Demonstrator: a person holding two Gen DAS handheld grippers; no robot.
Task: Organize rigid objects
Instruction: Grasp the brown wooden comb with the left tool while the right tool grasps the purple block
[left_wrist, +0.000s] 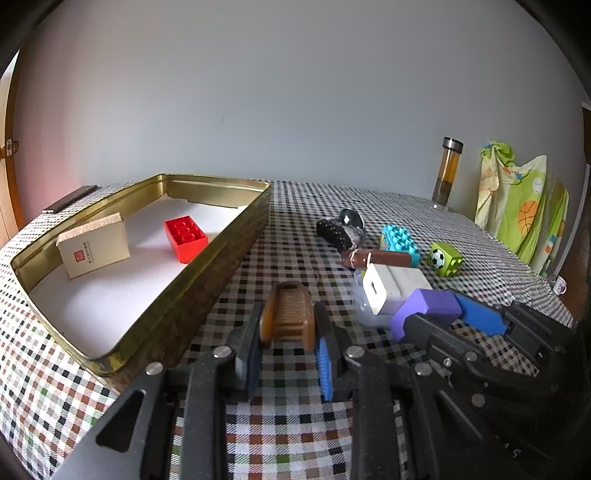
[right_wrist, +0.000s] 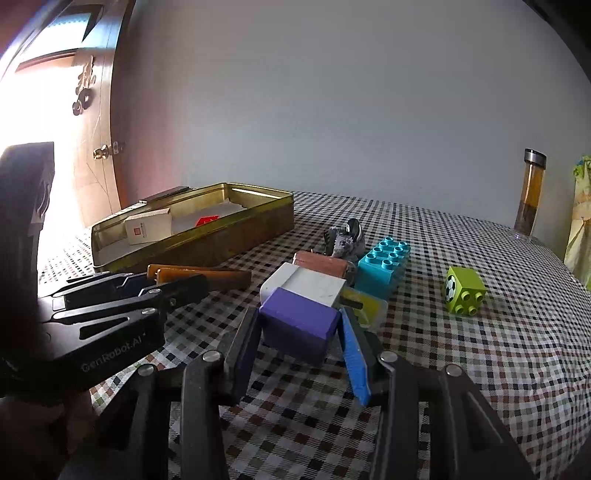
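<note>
My left gripper (left_wrist: 288, 325) is shut on a brown wooden comb (left_wrist: 288, 317), just right of the gold tin (left_wrist: 221, 254). The tin holds a red brick (left_wrist: 185, 233) and a beige box (left_wrist: 94, 245). My right gripper (right_wrist: 295, 328) is shut on a purple block (right_wrist: 297, 321), which also shows in the left wrist view (left_wrist: 428, 308). A white charger (right_wrist: 306, 282) lies just behind it. The comb (right_wrist: 207, 277) and left gripper (right_wrist: 155, 291) show at left in the right wrist view, in front of the tin (right_wrist: 207, 236).
On the checked tablecloth lie a turquoise brick (right_wrist: 384, 264), a green football cube (right_wrist: 463, 291), a brown bar (right_wrist: 321, 264), a grey toy (right_wrist: 345, 238) and a yellow case (right_wrist: 369, 306). A tea bottle (right_wrist: 532, 192) stands far right. A green bag (left_wrist: 517, 206) sits at the right edge.
</note>
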